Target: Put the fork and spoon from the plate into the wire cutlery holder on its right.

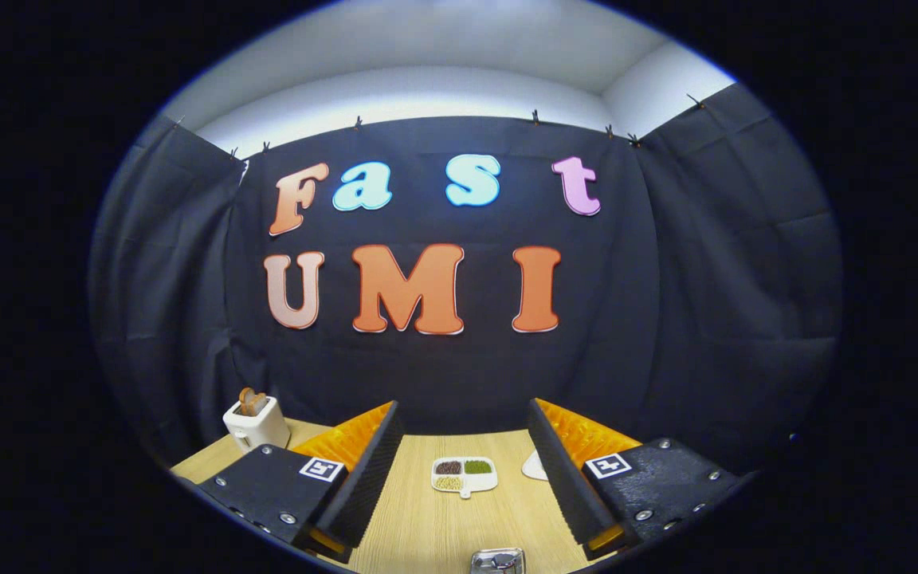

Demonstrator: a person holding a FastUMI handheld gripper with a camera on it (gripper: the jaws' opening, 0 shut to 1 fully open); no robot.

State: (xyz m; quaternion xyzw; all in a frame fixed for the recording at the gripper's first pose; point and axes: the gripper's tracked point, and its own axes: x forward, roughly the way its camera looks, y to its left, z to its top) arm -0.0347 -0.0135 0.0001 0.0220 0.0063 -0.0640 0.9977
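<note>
Tongs raised, nothing picked up yet

My tongs (467, 486) gape wide, empty, above the tabletop (427, 526); a metal plate (497, 560) peeks just below them, cutlery on it unclear. I judge I'm at the approach: next I must tilt down and find the fork and the holder.

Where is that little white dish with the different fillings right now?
In the gripper view, the white divided dish lies on the wooden table, beyond and between the open gripper's fingers, with the white toaster farther off to its left.
</note>
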